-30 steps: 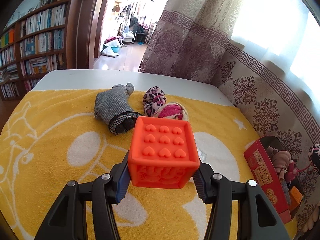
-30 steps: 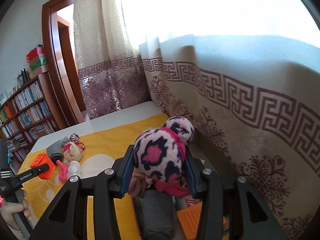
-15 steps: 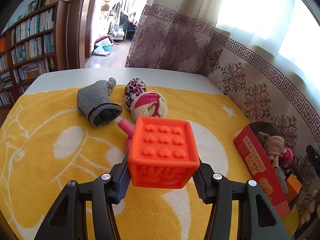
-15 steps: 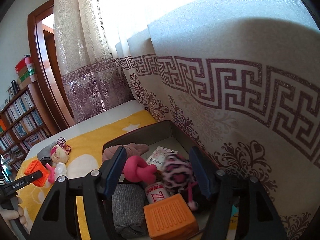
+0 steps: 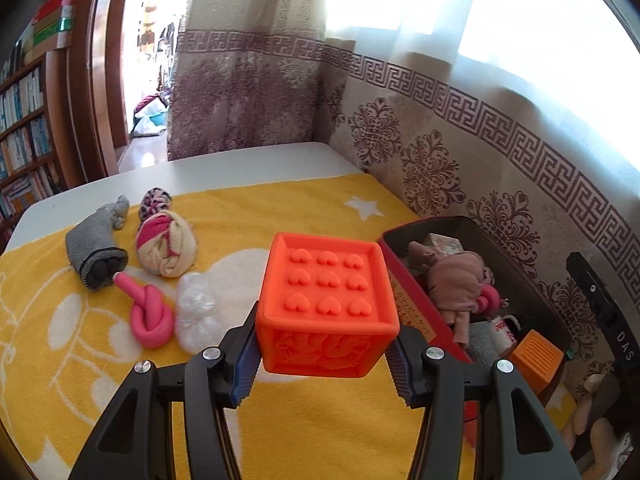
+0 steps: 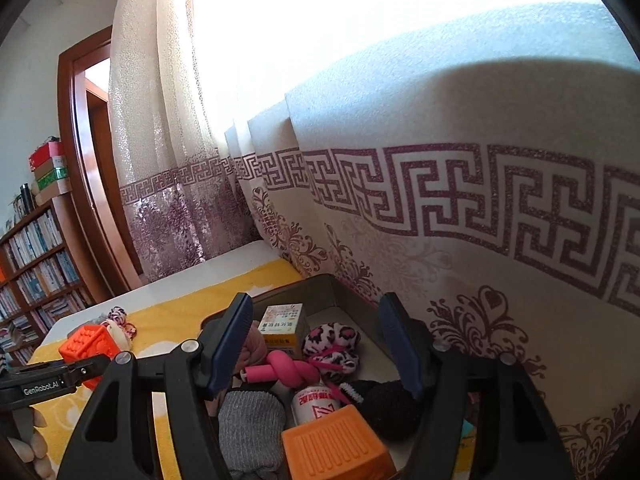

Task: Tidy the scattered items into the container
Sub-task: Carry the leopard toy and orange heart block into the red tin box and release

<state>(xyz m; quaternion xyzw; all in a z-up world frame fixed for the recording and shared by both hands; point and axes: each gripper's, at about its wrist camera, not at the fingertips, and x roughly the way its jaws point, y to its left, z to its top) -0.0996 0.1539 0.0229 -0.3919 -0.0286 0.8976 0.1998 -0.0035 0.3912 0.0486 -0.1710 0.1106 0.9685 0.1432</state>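
Observation:
My left gripper (image 5: 326, 344) is shut on an orange rubber cube (image 5: 328, 304) with heart studs, held above the yellow towel just left of the red container (image 5: 420, 320). In the right wrist view the cube (image 6: 90, 344) shows at far left. My right gripper (image 6: 316, 308) hangs open over the container (image 6: 352, 292), nothing between its pads. Below it the leopard-print sock (image 6: 332, 344) lies inside among a pink knotted toy, a small box, a bottle and an orange block (image 6: 336, 440). On the towel lie a grey sock (image 5: 96, 248), a rolled sock (image 5: 166, 248), a pink knot (image 5: 150, 316) and clear wrap (image 5: 198, 312).
A patterned curtain (image 5: 460, 152) hangs right behind the container and along the table's far right side. The white table edge (image 5: 200, 168) runs beyond the towel. Bookshelves (image 5: 24, 128) and a doorway stand further back on the left. A person's fingers (image 6: 28, 440) hold the left gripper.
The right gripper opened and the leopard sock dropped into the container. The left gripper carried the orange cube to the right, closer to the container.

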